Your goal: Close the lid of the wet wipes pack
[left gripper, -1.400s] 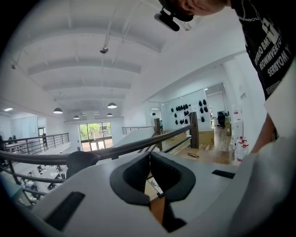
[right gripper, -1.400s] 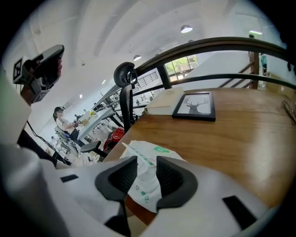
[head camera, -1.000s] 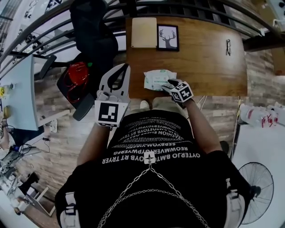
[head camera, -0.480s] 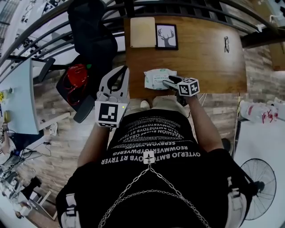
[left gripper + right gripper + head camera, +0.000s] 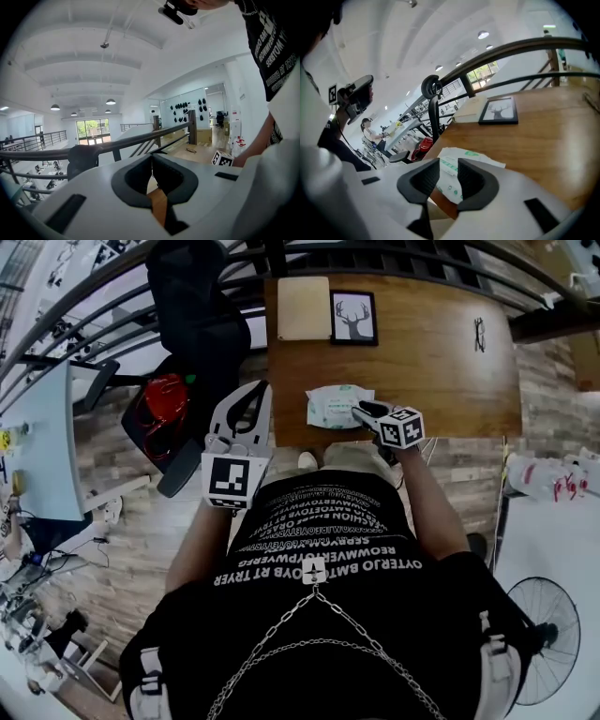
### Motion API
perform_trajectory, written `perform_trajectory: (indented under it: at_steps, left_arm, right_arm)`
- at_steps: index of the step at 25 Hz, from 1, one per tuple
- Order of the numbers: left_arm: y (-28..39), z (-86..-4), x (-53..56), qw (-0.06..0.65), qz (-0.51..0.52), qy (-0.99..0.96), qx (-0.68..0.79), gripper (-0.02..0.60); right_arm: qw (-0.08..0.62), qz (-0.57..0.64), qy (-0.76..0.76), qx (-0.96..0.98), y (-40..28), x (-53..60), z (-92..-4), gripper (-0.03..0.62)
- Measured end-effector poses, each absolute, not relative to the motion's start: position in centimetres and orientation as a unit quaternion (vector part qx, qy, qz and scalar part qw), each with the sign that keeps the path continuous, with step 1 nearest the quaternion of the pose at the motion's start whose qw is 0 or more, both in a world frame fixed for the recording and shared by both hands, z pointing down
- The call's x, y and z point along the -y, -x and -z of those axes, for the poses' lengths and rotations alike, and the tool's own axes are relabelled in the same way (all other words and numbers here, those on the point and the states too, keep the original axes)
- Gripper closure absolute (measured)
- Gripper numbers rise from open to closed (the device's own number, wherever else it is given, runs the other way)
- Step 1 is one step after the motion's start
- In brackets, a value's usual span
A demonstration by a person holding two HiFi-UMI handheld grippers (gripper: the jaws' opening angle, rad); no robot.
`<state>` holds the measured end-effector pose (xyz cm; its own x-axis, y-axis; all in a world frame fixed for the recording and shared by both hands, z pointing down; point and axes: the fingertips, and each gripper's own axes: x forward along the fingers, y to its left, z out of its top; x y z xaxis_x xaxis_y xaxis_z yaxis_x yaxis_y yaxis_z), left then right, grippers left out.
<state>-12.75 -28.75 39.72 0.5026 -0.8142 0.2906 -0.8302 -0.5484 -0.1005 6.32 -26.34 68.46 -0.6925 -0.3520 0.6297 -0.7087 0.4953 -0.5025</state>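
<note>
The wet wipes pack (image 5: 337,406) lies flat near the front edge of the wooden surface (image 5: 441,371), on the person's side of a framed deer picture (image 5: 353,318). The right claw (image 5: 361,412) hovers tilted down at the pack's right end; its jaws have just been closing but stand apart, the pack showing through the gap with neither pad pressing on it. The left claw (image 5: 264,384) hangs off the surface's left edge, clenched on nothing.
</note>
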Motion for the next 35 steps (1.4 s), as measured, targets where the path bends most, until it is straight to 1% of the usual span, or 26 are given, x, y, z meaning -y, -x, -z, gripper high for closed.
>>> perform_trajectory:
  at_steps: [2,3,5,8,14,17,30,35]
  left_arm:
    - [12.7,-39.8,28.7,0.026,-0.155,-0.866,0.475,0.552]
    - [12.7,-39.8,28.8,0.026,-0.155,-0.866,0.475,0.552]
    - [12.5,-39.8,29.0,0.026,-0.155,-0.867,0.474,0.552]
    - [11.9,-39.6,29.0,0.024,-0.153,-0.87,0.469,0.552]
    - [11.6,-39.5,29.3,0.022,-0.155,-0.87,0.468,0.552]
    - [11.8,-39.4,29.3,0.022,-0.157,-0.867,0.472,0.552]
    - [13.1,-40.3,28.8,0.03,-0.173,-0.855,0.488,0.552]
    - [13.2,-40.1,28.1,0.029,-0.17,-0.854,0.491,0.552]
  right_arm:
    - [0.228,-0.354,-0.334,0.843,-6.6,26.9,-67.0,0.523]
    - [0.225,-0.34,-0.339,0.848,-6.6,27.3,-66.3,0.548]
    - [0.223,-0.319,-0.341,0.855,-6.0,27.9,-65.4,0.57]
    - [0.246,-0.302,-0.326,0.861,-4.5,28.2,-65.9,0.579]
    - [0.354,-0.277,-0.279,0.849,-2.4,27.0,-70.5,0.579]
    - [0.387,-0.274,-0.277,0.836,-2.6,26.4,-71.8,0.579]
    - [0.465,-0.238,-0.244,0.817,-2.1,25.1,-74.6,0.579]
    - [0.45,-0.249,-0.264,0.816,-2.2,25.8,-74.7,0.579]
